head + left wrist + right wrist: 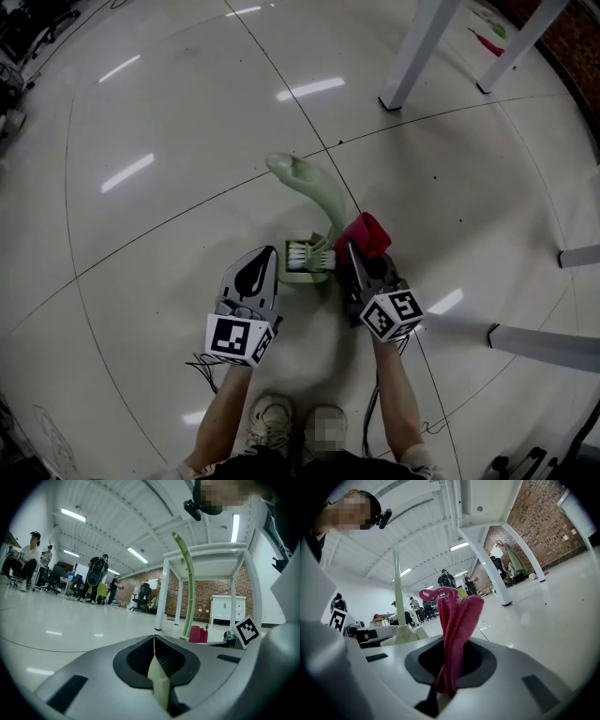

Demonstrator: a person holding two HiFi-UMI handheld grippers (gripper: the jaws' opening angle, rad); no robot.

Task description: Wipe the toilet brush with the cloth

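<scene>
Your left gripper [153,638] is pressed shut on a thin pale green edge, the rim of the holder [298,274] standing on the floor [169,122]. Your right gripper [449,641] pinches the red cloth [457,620], which stands folded out of its jaws, just beside the toilet brush [317,192]. The brush's bristles sit in the holder and its handle rises upright. Your left forearm [223,412] and right forearm [398,403] reach down ahead of your shoes [272,419], with the grippers low on either side of the brush.
</scene>
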